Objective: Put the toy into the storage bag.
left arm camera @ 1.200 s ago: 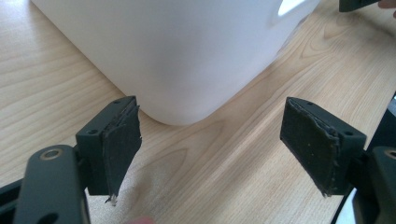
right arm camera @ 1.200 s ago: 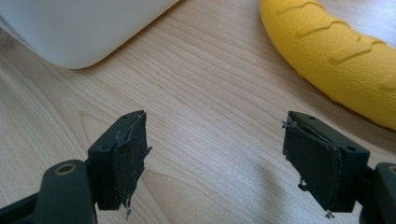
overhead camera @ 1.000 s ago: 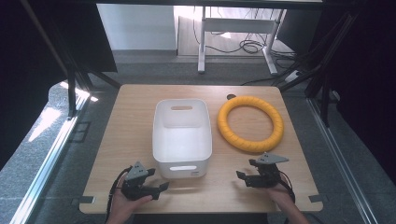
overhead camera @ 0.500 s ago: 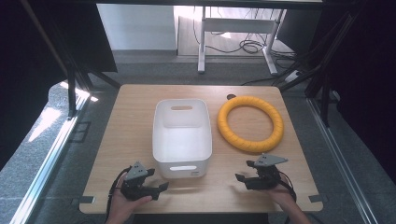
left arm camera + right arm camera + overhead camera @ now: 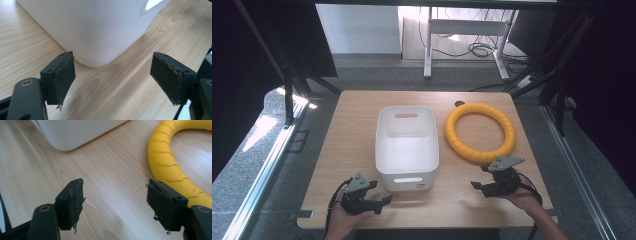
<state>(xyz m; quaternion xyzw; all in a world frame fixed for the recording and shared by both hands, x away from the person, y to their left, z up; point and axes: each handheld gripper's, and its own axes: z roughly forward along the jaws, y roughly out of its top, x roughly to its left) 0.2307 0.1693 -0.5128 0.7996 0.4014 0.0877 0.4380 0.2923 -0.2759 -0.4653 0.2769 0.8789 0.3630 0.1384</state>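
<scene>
While both grippers sit near the person's edge of the wooden table [image 5: 357, 120], nothing is held in either one. Seen from the high view, the white bin [image 5: 406, 146] stands at the table's centre, its long axis running from twelve to six o'clock, with a handle slot in each short wall. The yellow ring [image 5: 480, 132] lies flat at about three o'clock from the bin, close beside it but apart.

The left gripper [image 5: 381, 201] rests at about seven o'clock from the bin, just off its near left corner, held in the person's left hand [image 5: 343, 220]. In the left gripper view its jaws stand spread wide with bare wood between them, and the bin's rounded corner [image 5: 95, 32] fills the space just ahead at twelve o'clock; the pads [image 5: 63, 80] touch nothing.

The right gripper [image 5: 478, 185] sits at about six o'clock from the ring, just beside its near arc, held in the right hand [image 5: 527, 200]. Its jaws have just been closing, yet they remain apart with only table surface between them. In the right gripper view the ring [image 5: 172, 167] curves in at two o'clock, passing just behind the right-hand pad [image 5: 160, 205], and a corner of the bin [image 5: 75, 132] shows at eleven o'clock.
</scene>
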